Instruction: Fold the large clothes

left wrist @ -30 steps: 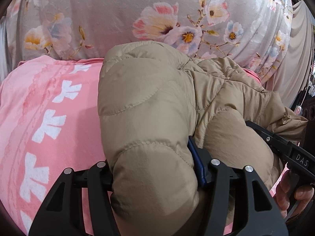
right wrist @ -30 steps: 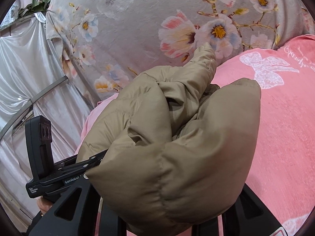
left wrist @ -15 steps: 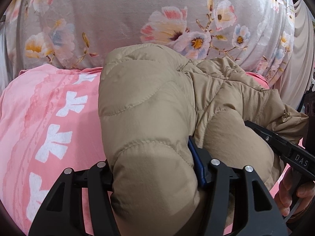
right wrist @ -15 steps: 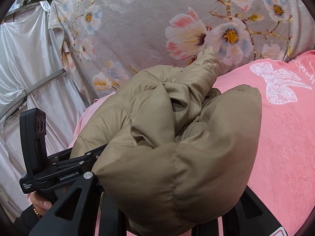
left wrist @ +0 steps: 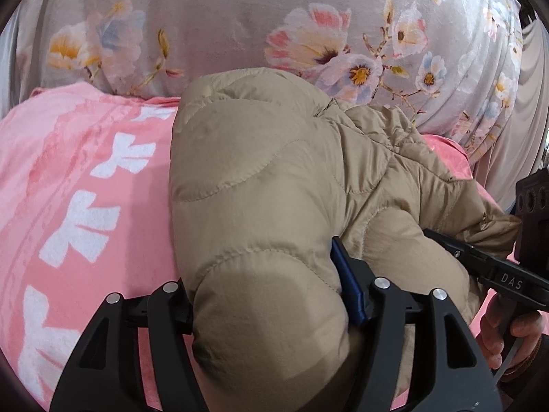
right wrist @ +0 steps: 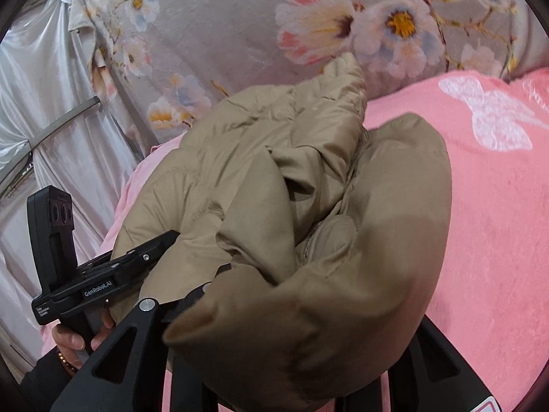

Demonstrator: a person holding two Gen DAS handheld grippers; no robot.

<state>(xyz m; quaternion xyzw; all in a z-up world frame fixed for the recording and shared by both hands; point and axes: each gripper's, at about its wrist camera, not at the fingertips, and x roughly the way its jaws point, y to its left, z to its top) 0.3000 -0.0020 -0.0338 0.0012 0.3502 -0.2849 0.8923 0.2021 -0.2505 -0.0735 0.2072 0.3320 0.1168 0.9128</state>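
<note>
A plush pink blanket (left wrist: pixel 85 178) with white motifs spreads below the grey floral cloth (left wrist: pixel 212 24). On the blanket bulges the tan quilted puffer jacket (left wrist: pixel 260 185), smooth and pillowy. Left gripper (left wrist: pixel 271 295) and right gripper (right wrist: pixel 281 336) each pinch a bunched jacket fold between their fingers

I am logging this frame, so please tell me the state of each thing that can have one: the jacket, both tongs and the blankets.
tan puffer jacket: bunched and doubled over, held by both tongs
left tongs: shut on a jacket fold
right tongs: shut on the jacket, tips hidden by fabric
pink blanket: spread flat under the jacket
grey floral blanket: spread behind the pink one
</note>
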